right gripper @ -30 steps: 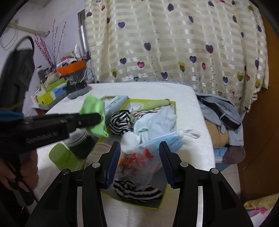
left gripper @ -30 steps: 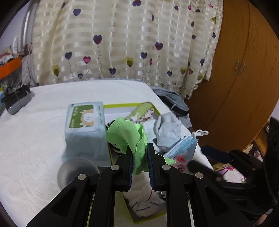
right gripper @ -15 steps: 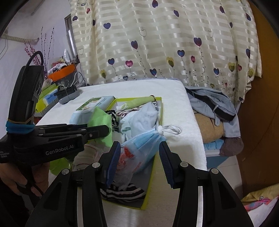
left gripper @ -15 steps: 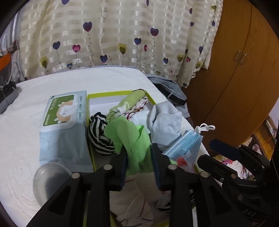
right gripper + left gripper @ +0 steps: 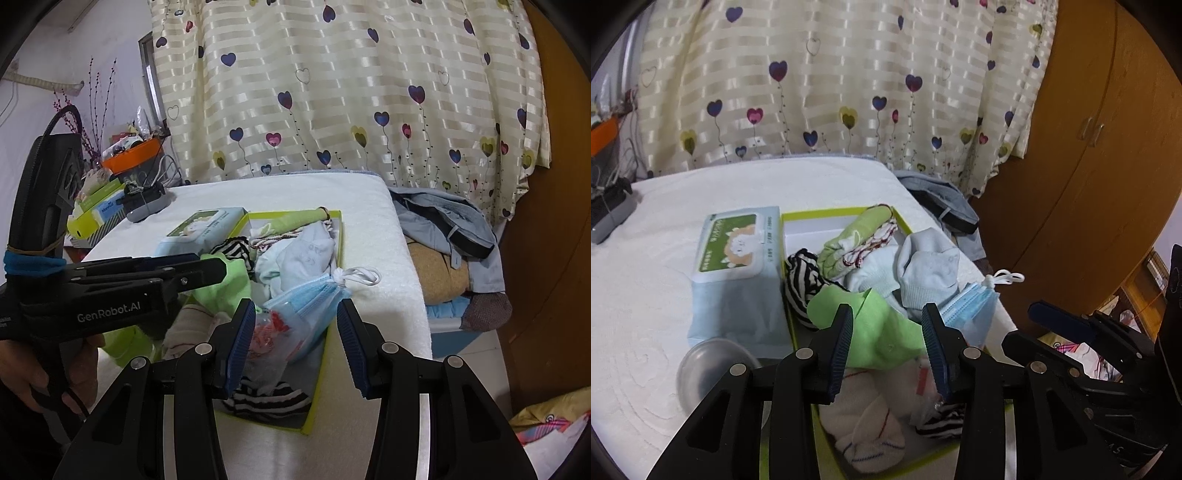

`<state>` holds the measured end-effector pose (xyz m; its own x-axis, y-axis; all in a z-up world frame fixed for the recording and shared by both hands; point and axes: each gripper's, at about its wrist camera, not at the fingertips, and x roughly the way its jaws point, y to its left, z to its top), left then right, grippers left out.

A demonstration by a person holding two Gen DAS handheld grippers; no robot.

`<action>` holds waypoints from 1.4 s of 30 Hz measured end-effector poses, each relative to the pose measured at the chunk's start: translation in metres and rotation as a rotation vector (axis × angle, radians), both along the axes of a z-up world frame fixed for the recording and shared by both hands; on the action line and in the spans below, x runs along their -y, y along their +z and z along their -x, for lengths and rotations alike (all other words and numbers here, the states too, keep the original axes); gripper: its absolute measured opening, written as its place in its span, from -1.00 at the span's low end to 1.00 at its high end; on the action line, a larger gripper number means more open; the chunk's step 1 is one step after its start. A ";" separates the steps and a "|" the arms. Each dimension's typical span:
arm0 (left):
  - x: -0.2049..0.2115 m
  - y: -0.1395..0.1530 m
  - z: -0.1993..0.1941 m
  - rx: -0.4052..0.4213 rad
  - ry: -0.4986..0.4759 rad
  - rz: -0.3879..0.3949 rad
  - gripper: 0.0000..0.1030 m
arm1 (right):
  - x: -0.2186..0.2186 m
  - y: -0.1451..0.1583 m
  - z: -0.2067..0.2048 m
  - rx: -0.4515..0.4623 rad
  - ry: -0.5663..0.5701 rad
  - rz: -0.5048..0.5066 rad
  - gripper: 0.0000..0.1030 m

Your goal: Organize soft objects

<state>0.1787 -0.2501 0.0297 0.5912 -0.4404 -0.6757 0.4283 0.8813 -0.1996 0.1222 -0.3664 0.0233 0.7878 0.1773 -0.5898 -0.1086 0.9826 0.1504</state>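
Fingers, left: the left gripper [image 5: 886,321] has its blue-padded fingers [image 5: 842,347] spread, having just been opening; the green cloth [image 5: 882,332] lies between them, and the pads no longer press it.
Fingers, right: the right gripper [image 5: 295,325] stands parted and empty above the near end of the box, over the bag of face masks [image 5: 314,295].
Green cloth: bright lime, soft and crumpled, with one folded flap toward the striped piece; it rests on top of the pile inside the box.
Box: a shallow yellow-green box [image 5: 827,212] with a white floor sits on the white towel-covered tabletop [image 5: 646,295].
Box contents: one green cloth, two black-and-white striped pieces [image 5: 798,280], one pale blue garment [image 5: 931,273], one pale green rolled cloth with a red-and-white trimmed piece beside it [image 5: 857,236], one white cloth with thin red and blue lines [image 5: 864,424], and one clear bag of blue face masks whose white loops hang over the box's right edge.
Beside the box: one pack of wet wipes [image 5: 735,273] lies touching its left wall; one clear domed lid [image 5: 713,365] sits near the pack's near end.
Further out: a heart-print curtain [image 5: 831,74], a brown wardrobe [image 5: 1089,147], and a person's hand [image 5: 37,373] holding the left gripper's handle.
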 end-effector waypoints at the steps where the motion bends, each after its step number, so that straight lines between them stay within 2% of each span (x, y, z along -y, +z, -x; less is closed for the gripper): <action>1: -0.002 0.002 0.003 0.005 0.001 0.001 -0.27 | -0.002 0.002 0.002 0.002 0.001 0.002 -0.08; 16: -0.048 0.028 0.070 0.097 0.063 0.009 -0.27 | -0.040 0.020 0.043 0.006 0.006 0.041 -0.08; 31: -0.097 0.026 0.121 0.126 0.118 0.016 -0.27 | -0.088 0.026 0.079 0.011 0.025 0.089 -0.07; 42: -0.114 0.022 0.156 0.144 0.158 0.006 -0.27 | -0.109 0.026 0.104 0.029 0.059 0.095 -0.06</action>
